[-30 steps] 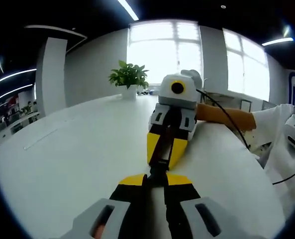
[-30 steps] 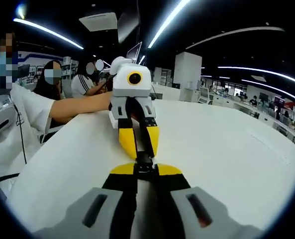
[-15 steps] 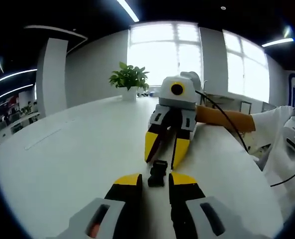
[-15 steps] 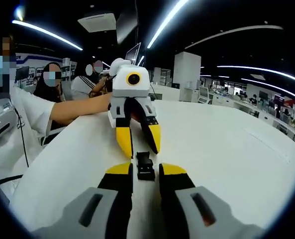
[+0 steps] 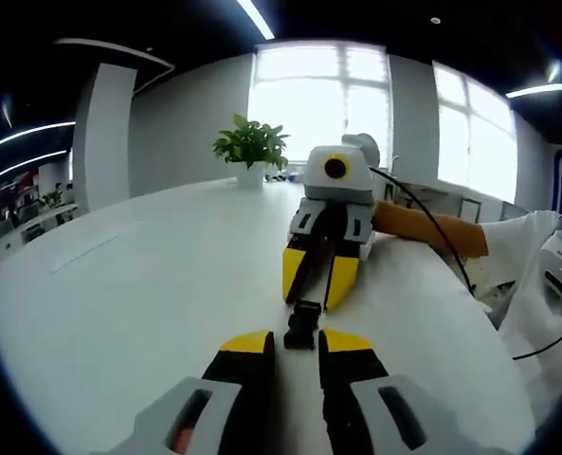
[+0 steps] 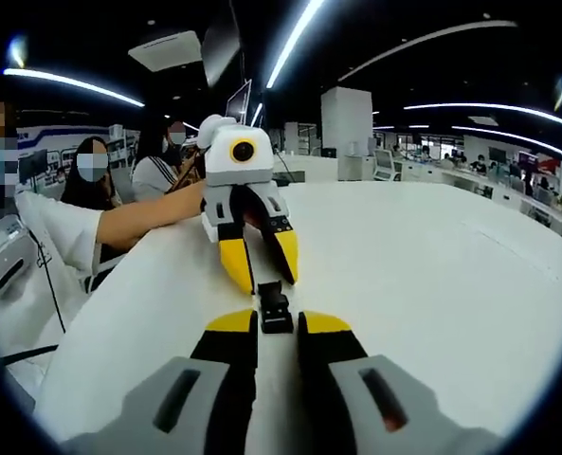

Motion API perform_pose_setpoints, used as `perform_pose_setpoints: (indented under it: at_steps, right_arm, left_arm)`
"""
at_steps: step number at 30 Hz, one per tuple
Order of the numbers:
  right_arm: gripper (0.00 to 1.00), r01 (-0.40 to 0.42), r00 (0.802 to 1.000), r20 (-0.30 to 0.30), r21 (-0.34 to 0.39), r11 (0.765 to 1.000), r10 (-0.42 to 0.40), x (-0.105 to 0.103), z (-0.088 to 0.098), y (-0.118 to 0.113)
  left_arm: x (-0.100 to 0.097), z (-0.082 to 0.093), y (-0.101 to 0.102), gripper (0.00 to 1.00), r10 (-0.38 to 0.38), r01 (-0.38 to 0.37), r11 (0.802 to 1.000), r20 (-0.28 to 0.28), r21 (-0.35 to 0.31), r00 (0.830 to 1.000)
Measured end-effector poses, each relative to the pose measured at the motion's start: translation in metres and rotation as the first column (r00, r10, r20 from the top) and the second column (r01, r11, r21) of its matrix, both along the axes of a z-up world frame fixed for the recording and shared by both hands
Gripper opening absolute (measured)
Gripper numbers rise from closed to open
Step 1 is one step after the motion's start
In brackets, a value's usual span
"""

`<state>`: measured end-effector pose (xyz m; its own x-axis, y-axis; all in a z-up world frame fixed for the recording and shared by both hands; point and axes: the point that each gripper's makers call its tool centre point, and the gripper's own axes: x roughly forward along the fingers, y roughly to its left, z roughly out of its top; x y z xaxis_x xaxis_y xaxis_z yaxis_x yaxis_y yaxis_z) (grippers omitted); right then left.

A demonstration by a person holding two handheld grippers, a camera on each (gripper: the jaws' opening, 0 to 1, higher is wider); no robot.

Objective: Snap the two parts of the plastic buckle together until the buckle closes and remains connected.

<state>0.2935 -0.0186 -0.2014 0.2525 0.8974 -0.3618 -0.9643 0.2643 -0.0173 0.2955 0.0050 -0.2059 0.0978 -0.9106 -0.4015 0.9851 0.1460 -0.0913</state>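
Both my grippers, left gripper (image 5: 294,341) and right gripper (image 6: 279,322), released; buckle (image 5: 302,324) on table (image 5: 148,303) seems joined. Next: verify, retreat.

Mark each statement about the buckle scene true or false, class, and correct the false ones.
1. The buckle lies on the white table between the two sets of tongs. True.
2. The left tongs are clamped shut on the buckle. False: their jaws stand apart, with the buckle just beyond their tips.
3. The right tongs are open. True.
4. A potted plant stands on the far side of the table near the window. True.
5. The buckle lies as two separate halves far apart. False: it shows as one black piece.
6. The buckle is red. False: it is black.
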Motion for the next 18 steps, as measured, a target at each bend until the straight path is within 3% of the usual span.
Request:
perform_pose_setpoints:
  at_steps: [7,18]
  right_arm:
    - [0.13,0.004,0.999,0.034,-0.01,1.0,-0.003,-0.007,0.0,0.001]
    - [0.12,-0.023,0.997,0.069,-0.008,1.0,0.024,-0.017,0.0,0.003]
  left_arm:
    - [-0.001,0.0,0.001,0.12,-0.002,0.002,1.0,-0.006,0.005,1.0]
    - [0.0,0.0,0.001,0.11,-0.006,0.007,1.0,-0.015,0.01,1.0]
